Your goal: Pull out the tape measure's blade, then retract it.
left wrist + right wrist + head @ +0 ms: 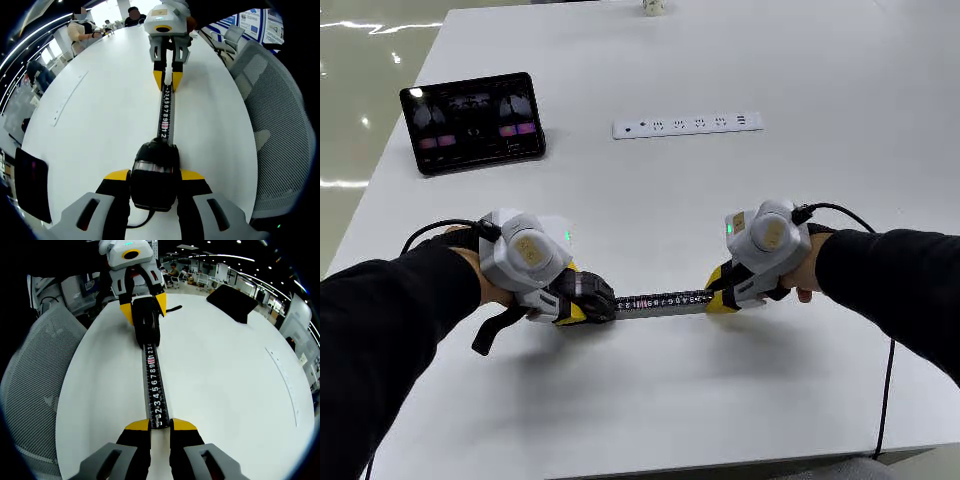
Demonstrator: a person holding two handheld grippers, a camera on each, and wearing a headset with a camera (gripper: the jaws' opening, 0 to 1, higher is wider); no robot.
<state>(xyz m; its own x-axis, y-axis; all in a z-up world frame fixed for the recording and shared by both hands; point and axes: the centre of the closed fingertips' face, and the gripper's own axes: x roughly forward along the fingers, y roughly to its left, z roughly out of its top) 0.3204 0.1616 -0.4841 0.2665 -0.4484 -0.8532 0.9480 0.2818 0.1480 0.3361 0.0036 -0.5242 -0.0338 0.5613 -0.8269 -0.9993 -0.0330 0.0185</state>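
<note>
at the far left of the white table (650, 390) a dark tablet (472, 122) lies flat with its screen lit, well apart from the work. nearer the person, the left gripper (575, 300) is clamped shut around the black tape measure (588, 295), its yellow-tipped jaws pressed against either side of the case, which rests on the tabletop. from the mouth of the case the blade (662, 299) runs out straight to the right, low along the table; it is dark with pale printed numbers that climb from one at the free end into the low teens near the case, with the ten marked in red. behind the blade, further up the table, a white power strip (687, 125) lies roughly parallel to it. at the right end of the blade the right gripper (720, 297) has its jaws closed on the tip, the yellow tips pinching it from both sides just above the table. the two grippers face each other along the blade, each held in a hand with a black sleeve behind it. in the right gripper view a grey mesh chair (37, 390) stands beside the table edge.
</note>
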